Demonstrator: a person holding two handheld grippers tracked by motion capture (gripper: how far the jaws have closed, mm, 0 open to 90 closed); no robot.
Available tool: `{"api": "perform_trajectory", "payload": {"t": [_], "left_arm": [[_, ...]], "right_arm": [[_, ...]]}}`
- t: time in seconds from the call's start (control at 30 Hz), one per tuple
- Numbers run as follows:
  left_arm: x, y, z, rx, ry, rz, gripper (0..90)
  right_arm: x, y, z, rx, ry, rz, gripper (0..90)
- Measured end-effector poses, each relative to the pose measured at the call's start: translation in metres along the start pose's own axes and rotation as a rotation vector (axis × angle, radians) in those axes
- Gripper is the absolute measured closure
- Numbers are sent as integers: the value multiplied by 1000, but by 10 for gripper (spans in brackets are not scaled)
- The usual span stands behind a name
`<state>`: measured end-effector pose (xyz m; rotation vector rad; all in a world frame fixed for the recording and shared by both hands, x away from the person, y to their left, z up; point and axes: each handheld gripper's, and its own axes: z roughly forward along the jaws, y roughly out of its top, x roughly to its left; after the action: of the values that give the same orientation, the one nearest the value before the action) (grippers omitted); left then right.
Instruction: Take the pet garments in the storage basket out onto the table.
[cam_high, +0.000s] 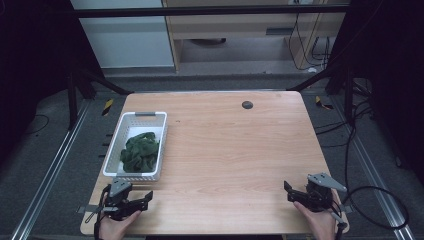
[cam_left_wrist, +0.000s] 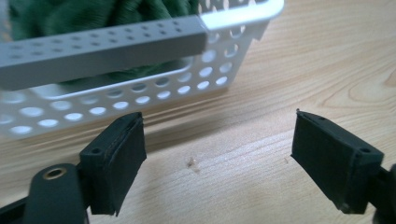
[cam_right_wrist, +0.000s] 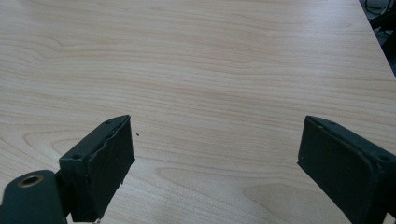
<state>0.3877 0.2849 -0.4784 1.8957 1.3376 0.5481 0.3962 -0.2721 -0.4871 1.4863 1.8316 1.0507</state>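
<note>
Green cloth bundled in the basket, both grippers parked at the near edge

Looks like the very start or very end of the job; crumpled dark green cloth (cam_high: 140, 151) sitting inside the white perforated plastic basket (cam_high: 115, 136) on the left side of the light wooden table (cam_high: 230, 145); left black two-jaw gripper (cam_high: 145, 199) just beside the basket's near end, jaws spread wide and empty, grey handle bar (cam_left_wrist: 102, 50) of the basket right ahead in the left gripper view; right black two-jaw gripper (cam_high: 288, 190) well apart at the near right corner, also wide and holding nothing over bare wood. Next move probably a forward reach over the rim with the left one, jaws kept wide until down on the fabric. Count: one basket, one cloth, two grippers, one small dark round plug (cam_high: 247, 104) near the far edge.
</note>
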Motion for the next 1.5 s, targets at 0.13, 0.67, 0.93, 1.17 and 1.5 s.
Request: {"api": "perform_trajectory", "payload": {"t": [0.13, 0.67, 0.93, 1.17, 1.5], "left_arm": [[4, -1, -9, -26, -11, -41, 177], [10, 5, -27, -113, 0, -93, 177], [11, 9, -35, -155, 9, -99, 178], [12, 17, -41, -179, 11, -101, 179], [12, 27, -47, -196, 15, -99, 181]], "right_arm": [[0, 0, -1, -3, -5, -2, 103], [2, 1, 0, -5, -4, -16, 100], [2, 0, 1, -10, -2, -27, 100], [4, 0, 3, 7, 6, -45, 100], [4, -1, 4, 10, 6, -48, 100]]}}
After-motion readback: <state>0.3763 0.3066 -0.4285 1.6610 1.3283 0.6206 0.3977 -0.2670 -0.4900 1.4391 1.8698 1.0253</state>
